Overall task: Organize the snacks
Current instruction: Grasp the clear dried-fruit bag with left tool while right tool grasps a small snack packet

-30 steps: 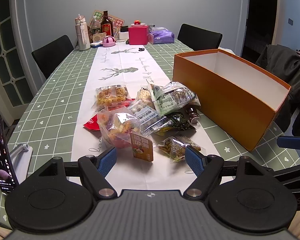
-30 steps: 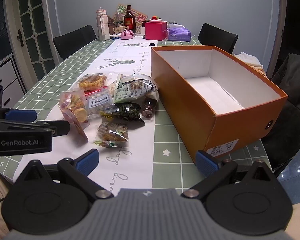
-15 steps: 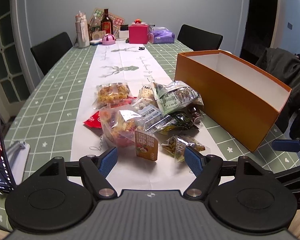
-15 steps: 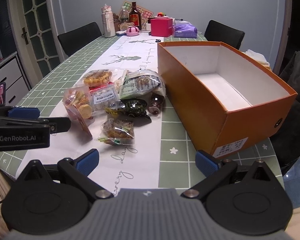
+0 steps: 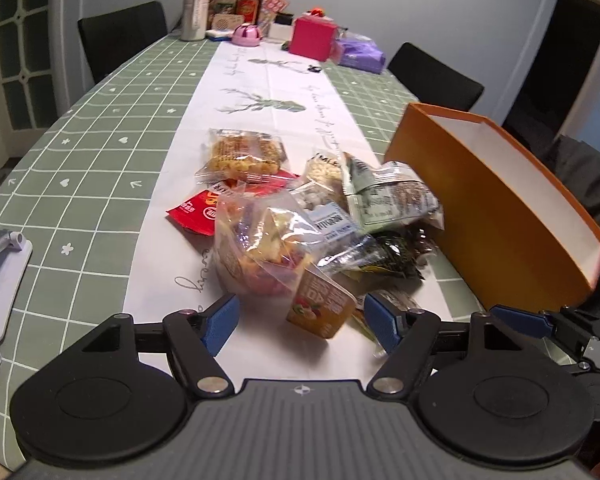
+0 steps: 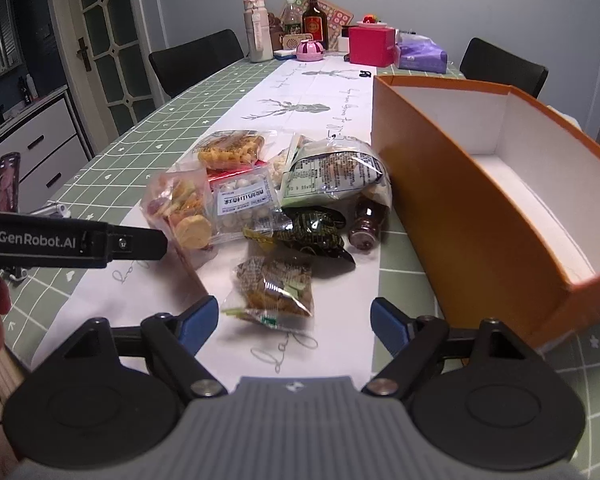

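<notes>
Both my tongs hang low over the near end of the table [image 5: 100, 168], pointed down at the snack pile.

Left tongs [image 5: 300, 322]: the jaws are closing but stand wide, pads touching nothing. Between them, just ahead, sits the clear bag of mixed colourful snacks [image 5: 260, 252] with its orange label end [image 5: 320, 308] nearest me. No grip on it.

Right tongs [image 6: 296, 326]: the jaws are closing too, with a broad gap. The small clear packet of brown crackers [image 6: 274, 290] lies just in front of the gap, flat on the white runner [image 6: 300, 120]. Pads clear of it.

Pile, from the right wrist view: a bag of yellow rings [image 6: 230, 150] at the far side, a labelled bag of pale round balls [image 6: 242, 202] in the middle, a big grey-green printed bag [image 6: 332, 172] leaning toward the box, a dark green packet [image 6: 312, 232] below it, and a small dark bottle [image 6: 364, 224] on its side near the box wall. A red packet [image 5: 196, 210] pokes out on the left, under the others.

The orange box [image 6: 460, 208] stands open to the right of the pile, white inside, with no snack in the part I can see.

Far end of the table: bottles, a pink box [image 6: 370, 50], a purple pack [image 6: 420, 56]. Black chairs on both sides.

A phone on a stand [image 6: 8, 182] sits at the left edge of the table.
</notes>
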`<action>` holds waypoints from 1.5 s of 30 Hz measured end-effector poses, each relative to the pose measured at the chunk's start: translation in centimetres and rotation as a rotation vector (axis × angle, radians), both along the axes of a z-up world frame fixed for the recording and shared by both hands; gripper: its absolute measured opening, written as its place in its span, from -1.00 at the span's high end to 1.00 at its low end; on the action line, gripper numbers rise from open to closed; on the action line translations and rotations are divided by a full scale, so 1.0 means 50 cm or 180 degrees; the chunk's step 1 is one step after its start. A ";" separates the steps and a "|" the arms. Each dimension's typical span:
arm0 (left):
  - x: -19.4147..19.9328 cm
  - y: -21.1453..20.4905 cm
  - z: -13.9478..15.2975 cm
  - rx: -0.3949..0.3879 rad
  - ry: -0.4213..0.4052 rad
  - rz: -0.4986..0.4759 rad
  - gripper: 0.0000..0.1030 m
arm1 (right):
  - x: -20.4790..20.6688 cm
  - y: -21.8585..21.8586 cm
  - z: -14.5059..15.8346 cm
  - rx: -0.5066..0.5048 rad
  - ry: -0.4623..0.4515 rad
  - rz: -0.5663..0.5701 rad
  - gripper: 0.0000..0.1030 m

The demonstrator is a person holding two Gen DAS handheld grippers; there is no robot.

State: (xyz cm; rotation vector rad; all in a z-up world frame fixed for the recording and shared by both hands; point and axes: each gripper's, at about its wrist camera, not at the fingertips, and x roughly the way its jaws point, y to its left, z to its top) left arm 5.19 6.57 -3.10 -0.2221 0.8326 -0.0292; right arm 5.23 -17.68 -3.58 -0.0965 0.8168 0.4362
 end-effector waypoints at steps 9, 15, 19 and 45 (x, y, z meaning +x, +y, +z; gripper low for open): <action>0.066 0.010 -0.022 0.0214 -0.0032 0.0370 -0.76 | 0.075 0.048 -0.038 0.0061 0.0283 0.0055 -0.58; 0.101 0.009 -0.042 0.0090 0.0074 0.0343 -0.77 | 0.096 0.058 -0.063 0.0089 0.0419 0.0050 -0.45; 0.119 -0.007 -0.054 0.0287 0.0104 0.0347 -0.78 | 0.100 0.058 -0.069 0.0090 0.0464 0.0051 -0.27; 0.088 0.021 -0.065 0.0447 0.0219 0.0154 -0.67 | 0.078 0.030 -0.069 -0.0039 0.0354 0.0122 -0.22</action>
